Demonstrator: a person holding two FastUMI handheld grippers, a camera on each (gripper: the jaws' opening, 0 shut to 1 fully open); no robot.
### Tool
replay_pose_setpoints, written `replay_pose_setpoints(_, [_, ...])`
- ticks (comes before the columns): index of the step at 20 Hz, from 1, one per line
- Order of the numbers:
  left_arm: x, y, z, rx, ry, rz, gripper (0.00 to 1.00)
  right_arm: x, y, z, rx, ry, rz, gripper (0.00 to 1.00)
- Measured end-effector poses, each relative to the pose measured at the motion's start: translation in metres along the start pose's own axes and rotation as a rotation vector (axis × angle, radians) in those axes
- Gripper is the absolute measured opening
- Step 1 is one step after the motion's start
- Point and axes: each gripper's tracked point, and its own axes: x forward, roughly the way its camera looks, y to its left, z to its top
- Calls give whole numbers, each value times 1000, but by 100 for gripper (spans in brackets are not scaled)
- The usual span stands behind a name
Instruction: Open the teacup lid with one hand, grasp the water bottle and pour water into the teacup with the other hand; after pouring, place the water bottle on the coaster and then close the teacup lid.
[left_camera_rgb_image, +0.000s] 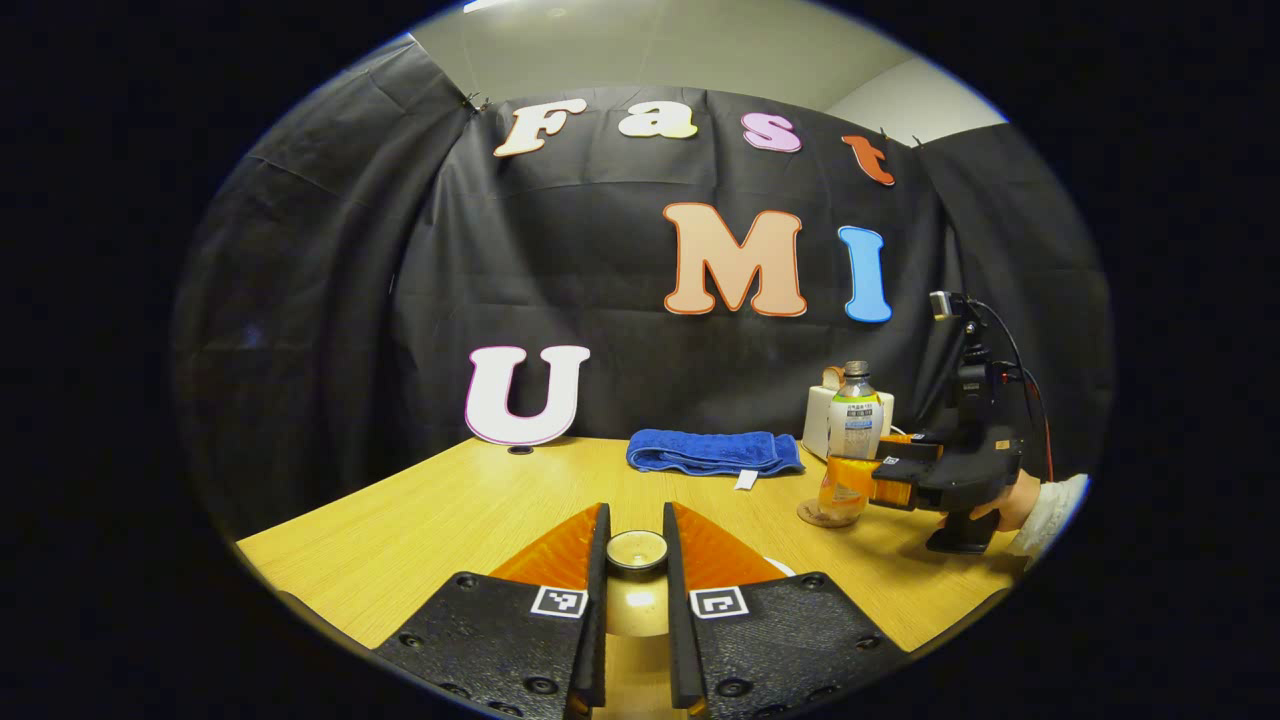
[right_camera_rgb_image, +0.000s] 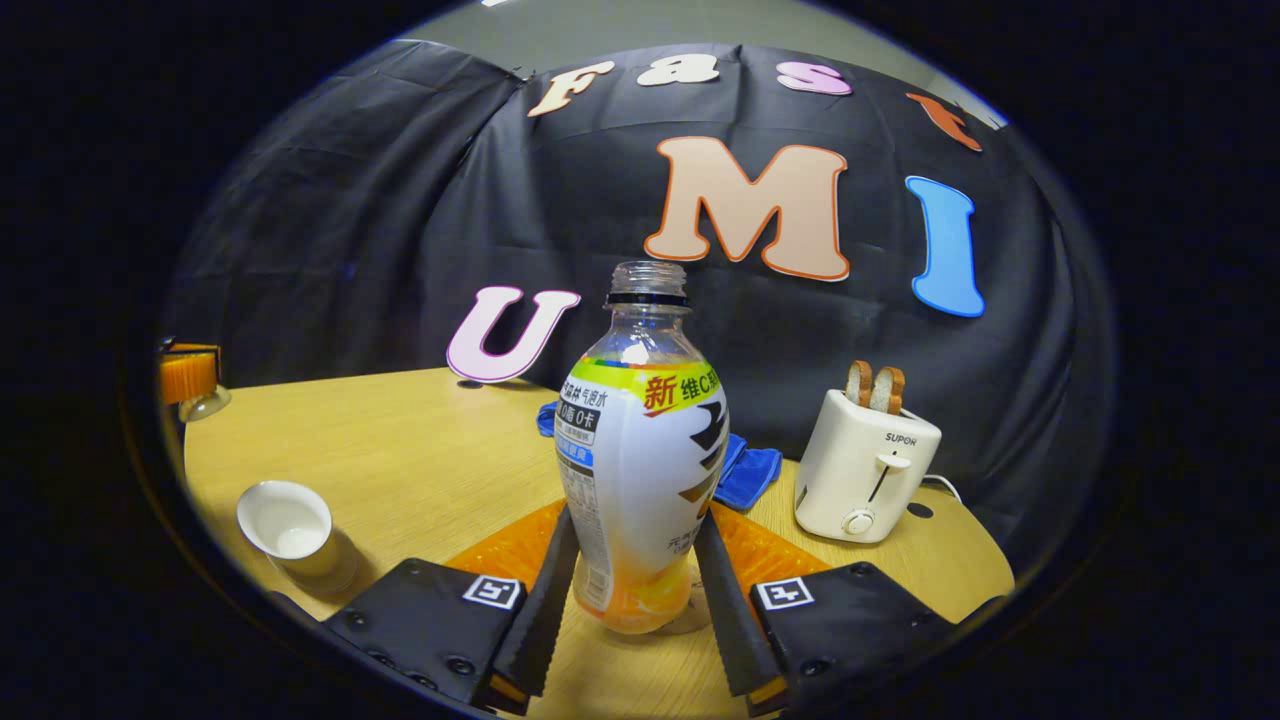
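Item, nearest in the left gripper view: the left gripper (left_camera_rgb_image: 636, 560), clenched on the knob of the teacup lid (left_camera_rgb_image: 637, 585), which it holds clear of the table (left_camera_rgb_image: 400, 530); judged to be kept lifted so the cup stays uncovered for pouring. Item, nearest in the right gripper view: the right gripper (right_camera_rgb_image: 640, 580), its fingers pressed against either side of the lower body of the water bottle (right_camera_rgb_image: 640, 470), grasping it upright; the bottle is uncapped, and its base sits on or just over the coaster (right_camera_rgb_image: 690, 618), a sliver of which shows at its foot, though whether it bears weight there cannot be told. Item, near left of that view: the teacup (right_camera_rgb_image: 290, 530), open, standing on the table well apart from the bottle, pale inside; whether it holds water cannot be told. Item, middle distance: a folded blue towel (left_camera_rgb_image: 715, 452), lying behind the bottle. Item, farther right: a white toaster (right_camera_rgb_image: 865, 465) with two slices of bread standing in it, beside the booth wall. Judgement: bottle at the coaster, lid not yet returned to the cup.
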Motion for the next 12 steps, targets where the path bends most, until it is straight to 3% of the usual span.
replay_pose_setpoints(3, [-1,-1,-2,-3,4,-5,23,15,-11,-6,74,-5,-20,70])
replay_pose_setpoints(7, [-1,-1,-2,-6,6,-5,23,32,-33,-20,95,4,-83,70])
replay_pose_setpoints(12, [-1,-2,-4,-8,10,-7,23,39,-40,-27,117,14,-107,70])
